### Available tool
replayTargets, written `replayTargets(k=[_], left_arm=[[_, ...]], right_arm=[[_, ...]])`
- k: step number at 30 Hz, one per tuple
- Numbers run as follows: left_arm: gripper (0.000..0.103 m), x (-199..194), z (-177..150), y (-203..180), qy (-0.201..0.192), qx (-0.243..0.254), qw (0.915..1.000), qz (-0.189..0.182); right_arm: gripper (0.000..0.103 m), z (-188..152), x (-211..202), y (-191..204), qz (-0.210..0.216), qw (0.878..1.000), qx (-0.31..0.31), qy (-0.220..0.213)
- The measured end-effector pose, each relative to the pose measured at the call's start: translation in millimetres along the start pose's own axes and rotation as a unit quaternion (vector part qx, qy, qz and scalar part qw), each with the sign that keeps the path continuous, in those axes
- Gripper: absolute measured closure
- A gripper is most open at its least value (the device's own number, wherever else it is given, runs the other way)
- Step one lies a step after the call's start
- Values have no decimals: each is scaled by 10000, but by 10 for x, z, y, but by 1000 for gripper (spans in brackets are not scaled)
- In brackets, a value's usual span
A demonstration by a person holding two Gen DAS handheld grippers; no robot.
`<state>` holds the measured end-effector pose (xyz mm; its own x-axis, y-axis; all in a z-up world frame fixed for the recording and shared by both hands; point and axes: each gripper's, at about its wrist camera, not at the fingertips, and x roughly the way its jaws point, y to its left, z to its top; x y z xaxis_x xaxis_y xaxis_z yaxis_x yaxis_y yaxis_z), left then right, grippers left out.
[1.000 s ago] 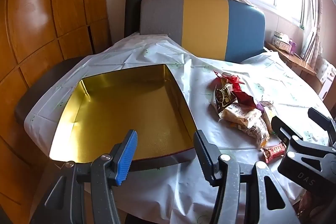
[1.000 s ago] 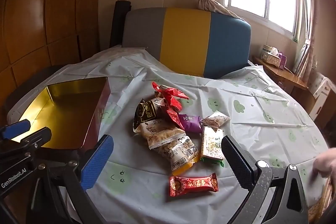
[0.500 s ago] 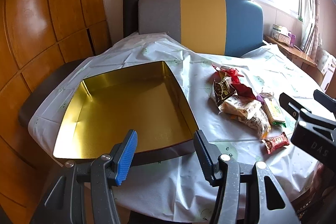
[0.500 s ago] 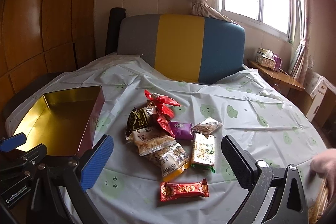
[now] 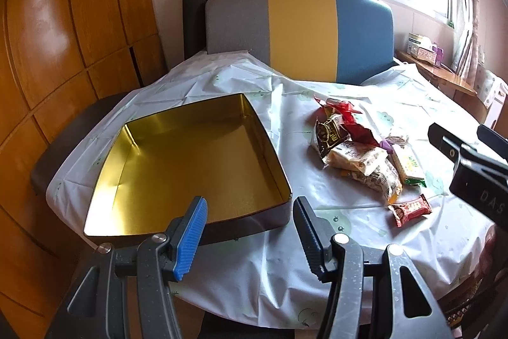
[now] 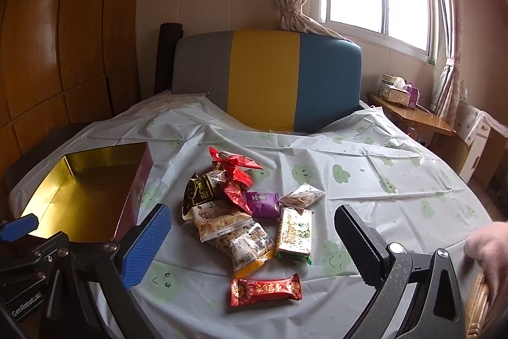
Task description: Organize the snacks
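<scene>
wood-panelled walls on one side, a bright window with tied curtains on the other, and a round table [image 6: 397, 180] under a pale cloth printed with little green faces. behind it sits a chair back [image 6: 266, 78] striped grey, yellow and blue.

left gripper [image 5: 249, 232] hangs over the near edge of the table, tilted downward, its blue pad and black pad standing well apart with nothing between them. right past its tips is the gold tin [image 5: 190, 161], open side up, nothing inside, sitting on the left part of the table with one corner toward the chair.

right gripper [image 6: 254, 239] is angled down too, jaws spread wide and empty, hovering above the snack pile [image 6: 244, 212] without touching it. a bare hand [image 6: 489, 247] shows at the right edge of that view, by the table rim.

the snacks lie in a loose heap in the middle of the table, just right of the tin but apart from it. the heap runs roughly from the chair side toward the camera. a red wrapper [image 6: 266, 289] lies alone at the near end, long axis across the view. a green and white bar [image 6: 293, 232] next to the heap points lengthwise toward the camera, and a purple packet [image 6: 262, 205] sits crosswise in the middle.
</scene>
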<state>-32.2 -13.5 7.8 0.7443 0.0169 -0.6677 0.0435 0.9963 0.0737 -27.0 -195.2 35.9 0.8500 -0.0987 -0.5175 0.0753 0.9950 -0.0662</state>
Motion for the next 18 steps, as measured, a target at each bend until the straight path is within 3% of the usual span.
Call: replayTargets(k=[18], left_arm=[[45,231,-19,-58,239,141,9995,-153]], right_arm=[[0,334,246,-327,-218,9994,-248,48]])
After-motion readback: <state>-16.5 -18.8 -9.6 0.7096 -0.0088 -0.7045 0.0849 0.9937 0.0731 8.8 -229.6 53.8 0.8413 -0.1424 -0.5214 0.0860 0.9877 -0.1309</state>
